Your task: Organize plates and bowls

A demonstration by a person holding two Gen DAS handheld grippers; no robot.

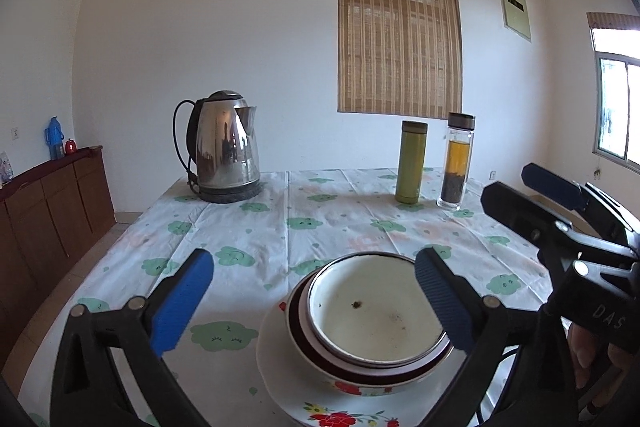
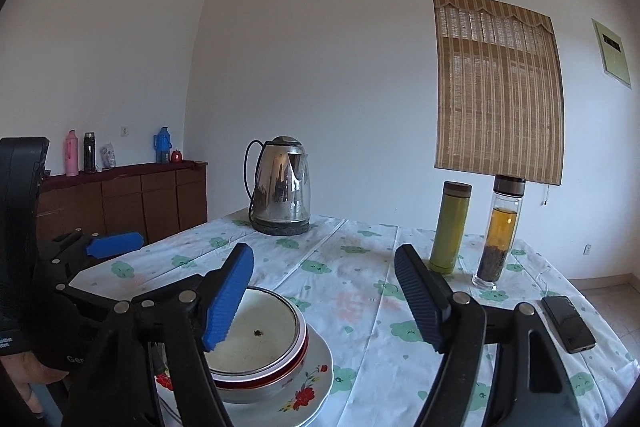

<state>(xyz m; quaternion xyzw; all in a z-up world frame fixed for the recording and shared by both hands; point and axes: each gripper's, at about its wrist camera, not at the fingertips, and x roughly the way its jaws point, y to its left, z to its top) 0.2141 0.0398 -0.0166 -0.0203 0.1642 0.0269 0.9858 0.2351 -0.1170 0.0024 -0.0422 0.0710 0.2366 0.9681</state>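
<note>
My left gripper (image 1: 312, 301) gapes wide, ribbed blue pads clear of the round enamel bowl (image 1: 376, 315) nested in a red-rimmed bowl (image 1: 304, 331) on a glossy floral plate (image 1: 276, 379). My right gripper (image 2: 320, 297) stands open above the wrinkled cloth (image 2: 360, 291).

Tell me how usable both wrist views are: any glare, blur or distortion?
Left wrist view: sharp, the window at the right edge blown out, fisheye bowing the blind. Right wrist view: sharp, evenly lit, dark vignette corners, room reflections on the kettle, stacked bowls clearly visible.
</note>
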